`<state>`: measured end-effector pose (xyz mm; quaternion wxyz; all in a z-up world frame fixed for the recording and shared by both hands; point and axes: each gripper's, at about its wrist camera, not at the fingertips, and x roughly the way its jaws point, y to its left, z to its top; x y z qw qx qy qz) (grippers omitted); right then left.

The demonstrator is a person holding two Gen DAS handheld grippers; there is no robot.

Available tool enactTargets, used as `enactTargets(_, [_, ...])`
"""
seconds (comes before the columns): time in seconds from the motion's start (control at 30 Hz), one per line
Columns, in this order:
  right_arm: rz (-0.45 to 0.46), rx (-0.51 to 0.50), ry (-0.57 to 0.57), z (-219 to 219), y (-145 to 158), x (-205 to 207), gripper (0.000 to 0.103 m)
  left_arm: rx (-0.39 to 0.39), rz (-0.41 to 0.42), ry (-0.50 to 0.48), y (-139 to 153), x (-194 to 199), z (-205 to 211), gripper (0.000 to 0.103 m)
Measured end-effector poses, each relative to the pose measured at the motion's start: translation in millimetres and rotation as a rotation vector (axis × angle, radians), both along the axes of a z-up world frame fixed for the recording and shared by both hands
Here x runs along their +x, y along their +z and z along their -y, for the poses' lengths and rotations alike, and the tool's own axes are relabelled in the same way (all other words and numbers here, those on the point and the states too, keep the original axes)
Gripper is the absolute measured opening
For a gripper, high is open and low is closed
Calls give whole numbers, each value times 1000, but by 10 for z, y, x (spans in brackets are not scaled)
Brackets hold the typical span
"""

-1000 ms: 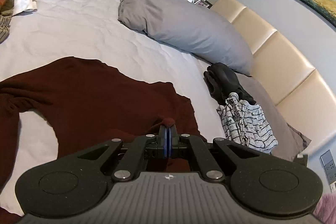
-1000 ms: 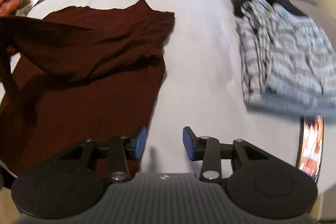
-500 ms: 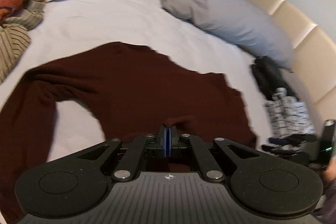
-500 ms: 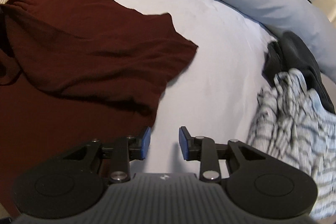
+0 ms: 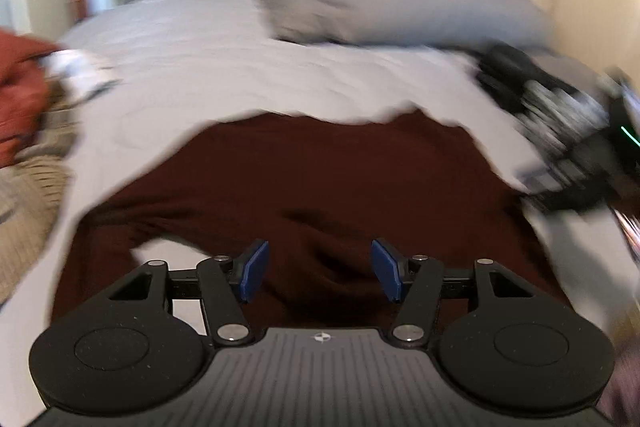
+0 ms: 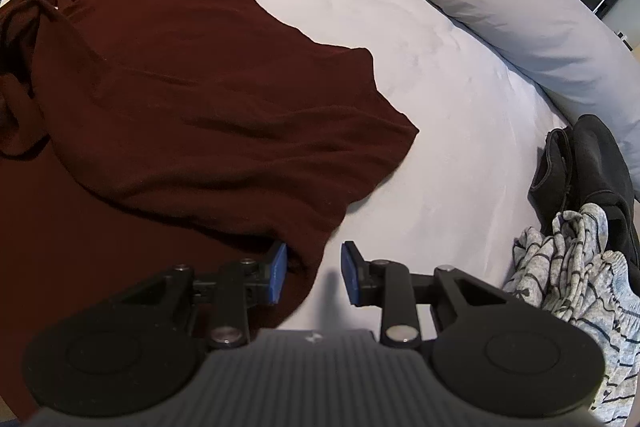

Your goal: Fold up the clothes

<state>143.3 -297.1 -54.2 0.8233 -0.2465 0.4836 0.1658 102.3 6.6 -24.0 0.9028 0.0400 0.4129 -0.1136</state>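
Left gripper [image 5: 320,269] has just let go: jaws now wide, empty. Dark maroon knit sweater [image 6: 200,99] lies half-folded, frame centre-left, on the pale grey bedsheet [image 6: 440,87]. Right gripper [image 6: 314,275] open, empty. Fold laid; next one pending.

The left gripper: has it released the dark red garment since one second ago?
Yes. The left gripper was clamped on a fold; now it is open and empty, with the dark red garment lying on the bed.
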Motion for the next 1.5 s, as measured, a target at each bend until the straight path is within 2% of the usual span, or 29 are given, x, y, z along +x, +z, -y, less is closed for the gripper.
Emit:
enactTargets(0.1, [-8, 0, -9, 3, -10, -8, 33, 35, -22, -53, -88, -86, 138, 55])
enactTargets(0.27, [-17, 4, -8, -10, -19, -33, 33, 93, -58, -142, -235, -228, 369, 46])
enactTargets(0.4, [-18, -9, 10, -32, -27, -39, 33, 140, -87, -213, -353, -342, 553, 45])
enactTargets(0.47, [-19, -21, 17, -45, -32, -32, 33, 156, -103, -218, -395, -325, 590, 37])
enactTargets(0.5, [-19, -24, 19, -50, -31, -27, 33, 162, -111, -215, -414, -304, 600, 29])
enactTargets(0.57, [-20, -23, 19, -59, -21, -14, 33, 154, -129, -213, -410, -255, 591, 23])
enactTargets(0.63, [-21, -19, 18, -66, -13, -2, 34, 143, -144, -210, -392, -207, 575, 9])
enactTargets(0.73, [-25, -21, 23, -66, -20, 2, 33, 110, -136, -202, -309, -162, 520, 3])
enactTargets(0.83, [-29, -29, 27, -47, -36, -7, 33, 10, -124, -156, -114, -103, 330, 2])
enactTargets(0.97, [-33, -38, 15, -3, -57, -6, 33, -153, -83, -17, 217, -41, -172, 2])
enactTargets(1.03, [-34, -40, 9, 11, -63, -6, 33, -204, -56, 59, 325, -22, -439, 2])
enactTargets(1.17, [-31, -44, 10, 3, -62, -14, 33, -208, -14, 186, 392, 6, -821, 2])
enactTargets(1.37, [-21, -55, 12, -15, -51, -11, 33, -193, -4, 342, 309, 68, -1187, 2])
enactTargets(1.5, [-20, -63, 8, -5, -54, -3, 33, -275, -6, 398, 356, 21, -1417, 2])
